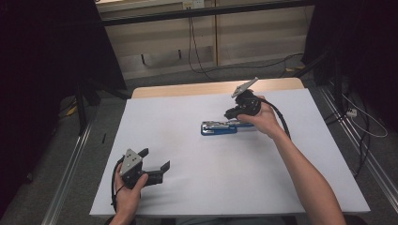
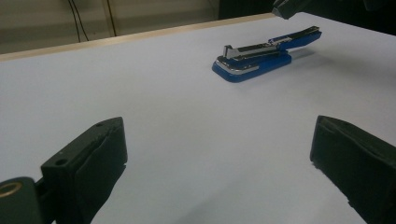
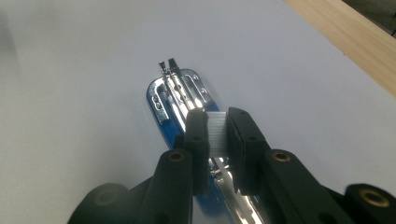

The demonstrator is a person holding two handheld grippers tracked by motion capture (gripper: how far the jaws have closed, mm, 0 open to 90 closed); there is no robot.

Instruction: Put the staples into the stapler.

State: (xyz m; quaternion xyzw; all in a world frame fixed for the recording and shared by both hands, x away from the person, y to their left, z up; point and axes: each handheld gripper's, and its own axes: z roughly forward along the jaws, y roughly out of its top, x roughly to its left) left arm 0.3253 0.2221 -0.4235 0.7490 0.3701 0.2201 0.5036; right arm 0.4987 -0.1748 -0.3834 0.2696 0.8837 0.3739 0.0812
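Right gripper [image 3: 215, 133] over the open blue stapler [image 1: 219, 128], jaws clamped on a strip of staples [image 3: 216, 131]; left gripper [image 1: 155, 164] idle.

Stapler lies flat on the white table cover [image 1: 187, 154], right of centre toward the far side, lid swung back, metal magazine rail exposed. In the right gripper view the jaws stand nearly closed with the silvery staple strip pinched between the pads, directly above the rail. Left gripper is held low near the front-left corner, well apart from the stapler, jaws spread wide with nothing between them; its own view looks across bare cover to the stapler.
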